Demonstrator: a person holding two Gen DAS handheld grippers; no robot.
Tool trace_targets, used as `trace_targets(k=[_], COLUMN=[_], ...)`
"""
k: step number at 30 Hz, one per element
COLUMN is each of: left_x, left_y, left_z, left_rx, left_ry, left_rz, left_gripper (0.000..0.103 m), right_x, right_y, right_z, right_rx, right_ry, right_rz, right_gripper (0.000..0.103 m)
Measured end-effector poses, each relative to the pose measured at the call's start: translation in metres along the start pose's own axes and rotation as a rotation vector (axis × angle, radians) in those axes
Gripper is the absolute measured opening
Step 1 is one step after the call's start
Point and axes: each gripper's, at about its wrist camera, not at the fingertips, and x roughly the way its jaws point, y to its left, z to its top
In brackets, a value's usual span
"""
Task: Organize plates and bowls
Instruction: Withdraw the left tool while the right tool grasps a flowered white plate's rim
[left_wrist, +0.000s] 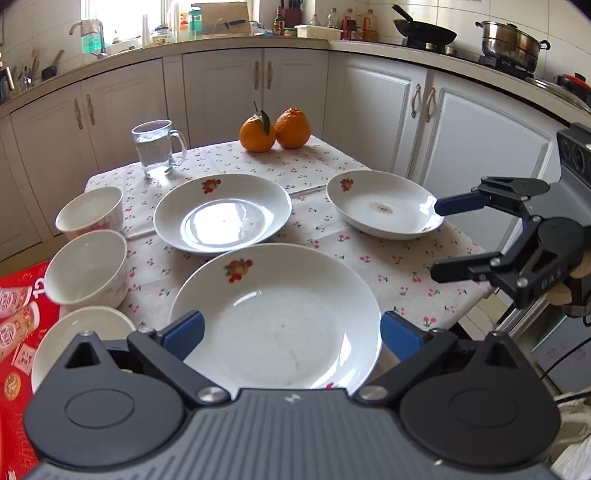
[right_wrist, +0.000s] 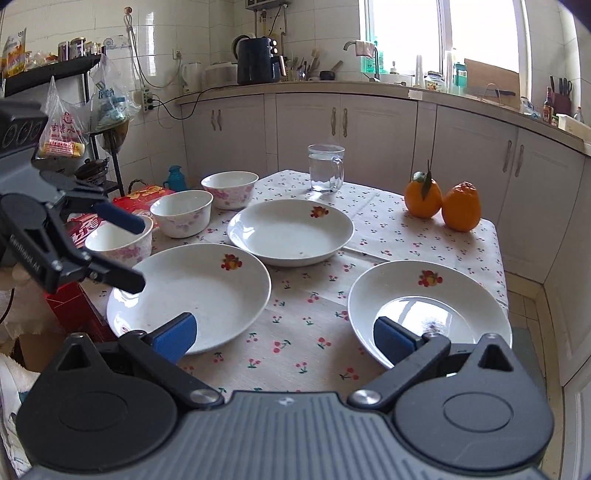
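Three white plates with a fruit print lie on the cherry-print tablecloth (left_wrist: 325, 177): a near plate (left_wrist: 275, 321) (right_wrist: 192, 295), a middle plate (left_wrist: 221, 214) (right_wrist: 291, 232) and a right plate (left_wrist: 384, 205) (right_wrist: 428, 306). Three white floral bowls (left_wrist: 90, 210) (left_wrist: 88, 266) (left_wrist: 74, 332) stand in a row along the table's left edge. My left gripper (left_wrist: 291, 334) (right_wrist: 139, 254) is open over the near plate's front part, touching nothing. My right gripper (right_wrist: 284, 338) (left_wrist: 437, 238) is open and empty, hovering by the right plate's rim.
A glass mug of water (left_wrist: 157, 147) and two oranges (left_wrist: 275, 129) stand at the table's far side. A red box (left_wrist: 22, 325) lies beside the bowls, off the table's left edge. White cabinets ring the small table closely.
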Motion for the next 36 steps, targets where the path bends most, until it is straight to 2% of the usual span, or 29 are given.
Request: trace_targets(k=[7,9,13,16,23,31,36], left_x=[-0.017,-0.020,-0.011,0.000,0.018,0.030,0.037], left_y=[0.005,0.007,0.013,0.018,0.022,0.024,0.019], left_z=[-0.048,-0.059,-0.075,-0.082,-0.082,-0.073,-0.072], left_rx=[0.052,0.066,0.031,0.016,0.054,0.034,0.073], left_ry=[-0.015,-0.020,0.034,0.055,0.035,0.017,0.008], left_rz=[0.095,0.079,0.035,0.043,0.035,-0.051,-0.012], left_gripper=[0.101,0.101,0.101,0.101,0.101,0.101,0.101], right_x=[0.014,0.018,0.028,0.035,0.054,0.081,0.100], right_y=[0.023,0.031,0.042,0.048,0.054,0.049,0.043], right_z=[0.006,0.006,0.007,0.010,0.016,0.022,0.025], right_rx=[0.002,-0.021,-0.033,-0.034,-0.020,0.018,0.043], right_ry=[0.021,0.032,0.071,0.096,0.153,0.216,0.250], right_rz=[0.029,0.017,0.029,0.042,0.068,0.107,0.138], right_gripper=[0.103,0.103,0.103,0.103,0.103,0.103,0.103])
